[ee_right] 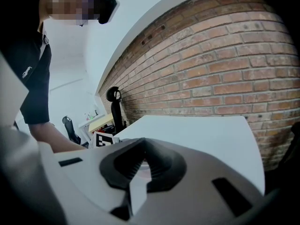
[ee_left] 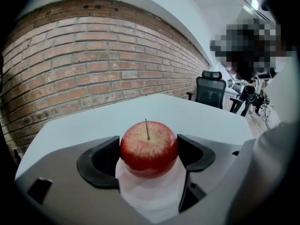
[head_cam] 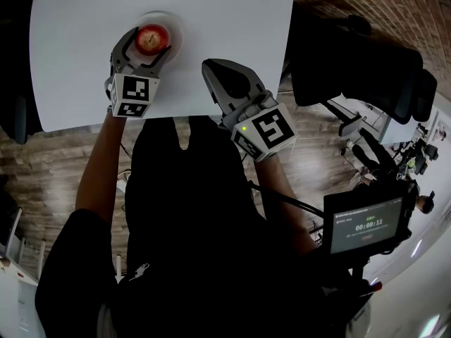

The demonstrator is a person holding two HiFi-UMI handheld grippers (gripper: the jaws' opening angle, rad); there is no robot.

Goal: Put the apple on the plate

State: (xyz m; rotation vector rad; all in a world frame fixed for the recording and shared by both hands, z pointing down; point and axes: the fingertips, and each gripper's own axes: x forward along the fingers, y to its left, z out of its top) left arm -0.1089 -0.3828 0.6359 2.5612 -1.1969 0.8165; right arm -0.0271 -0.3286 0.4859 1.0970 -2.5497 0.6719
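The left hand-held gripper (ee_left: 149, 145) grips the apple (ee_left: 149, 150) directly over the plate (ee_left: 151, 198), seemingly touching down; next comes a gentle release. The right hand-held gripper (ee_right: 140, 168), closed and empty, idles near the plate.

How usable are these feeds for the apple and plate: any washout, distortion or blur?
Head view: the white table is washed out, so the pale plate barely separates from it; apple clear. Left gripper view: fisheye bows the brick wall, apple sharp. Right gripper view: same bowing, near jaws soft.
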